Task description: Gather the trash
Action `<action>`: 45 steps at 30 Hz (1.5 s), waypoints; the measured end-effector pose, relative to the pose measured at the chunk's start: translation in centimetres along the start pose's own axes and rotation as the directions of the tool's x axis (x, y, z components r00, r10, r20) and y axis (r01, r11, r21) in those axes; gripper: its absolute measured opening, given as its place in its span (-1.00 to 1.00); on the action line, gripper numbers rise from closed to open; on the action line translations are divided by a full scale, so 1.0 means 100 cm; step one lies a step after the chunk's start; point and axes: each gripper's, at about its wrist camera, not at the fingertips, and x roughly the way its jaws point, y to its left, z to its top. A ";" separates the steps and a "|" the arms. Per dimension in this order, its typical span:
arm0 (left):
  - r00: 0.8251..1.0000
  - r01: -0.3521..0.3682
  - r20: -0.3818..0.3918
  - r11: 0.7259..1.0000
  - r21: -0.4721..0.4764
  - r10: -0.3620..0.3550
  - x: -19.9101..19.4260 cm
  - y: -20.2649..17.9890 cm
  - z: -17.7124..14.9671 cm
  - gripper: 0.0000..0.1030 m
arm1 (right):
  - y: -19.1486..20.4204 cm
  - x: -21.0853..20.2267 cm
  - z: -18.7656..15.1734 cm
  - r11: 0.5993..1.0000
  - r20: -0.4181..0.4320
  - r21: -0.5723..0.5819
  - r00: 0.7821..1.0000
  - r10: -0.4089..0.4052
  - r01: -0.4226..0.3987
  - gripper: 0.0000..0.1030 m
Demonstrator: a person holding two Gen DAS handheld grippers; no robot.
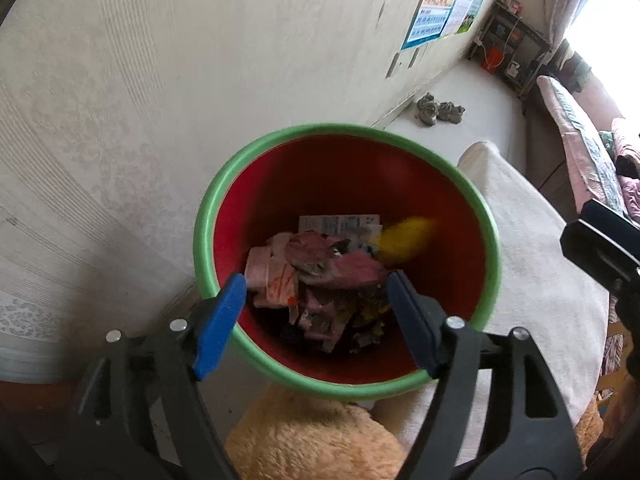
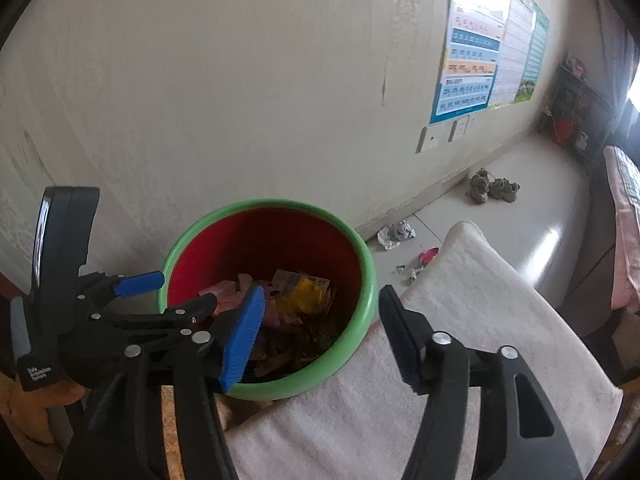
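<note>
Pale floor (image 2: 500, 240) stretching away behind and to the right of the bin. White cloth (image 2: 460, 320) over a raised surface, pressed up against the right side of the bin.

Red bin (image 1: 202, 232) with a green rim, set against the wall, already holding a heap of wrappers (image 1: 280, 272) in pink, white and yellow. Yellow wrapper (image 2: 306, 296) on top of the heap, toward the right of the bin; blurred in the left wrist view, so hard to say whether settled or falling.

2 grippers over the bin, both tilted down into it. Left gripper (image 1: 316, 280) above the near edge of the bin, jaws released and wide, nothing between the pads. Right gripper (image 2: 322, 294) just right of it, astride the right part of the rim, jaws likewise spread and empty.

Still outside the bin, on the floor beyond its right side near the wall: 1 crumpled white wrapper (image 2: 396, 234), 1 pink wrapper (image 2: 427, 256) closer to the cloth, then a few small green scraps (image 2: 408, 274) between them and the cloth's edge.

Likely next: reaching up and to the right from the bin, past the cloth's corner. Right gripper on that side, so probably the nearer 1. White wrapper bulky and without a clear long axis, so probably graspable from any angle; green scraps probably fiddly.
</note>
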 end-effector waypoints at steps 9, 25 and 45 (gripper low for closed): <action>0.975 0.124 0.181 0.991 0.053 -0.132 -0.060 -0.059 -0.016 0.64 | -0.042 -0.083 -0.028 0.989 0.134 0.146 0.990 -0.041 0.021 0.74; 0.796 0.128 0.557 0.965 0.227 -0.236 -0.170 -0.164 -0.049 0.89 | -0.102 -0.231 -0.140 0.884 0.476 0.391 0.765 -0.434 0.258 0.86; 0.815 0.046 0.549 0.966 0.253 -0.183 -0.170 -0.167 -0.058 0.89 | -0.121 -0.223 -0.151 0.791 0.328 0.491 0.764 -0.556 0.365 0.86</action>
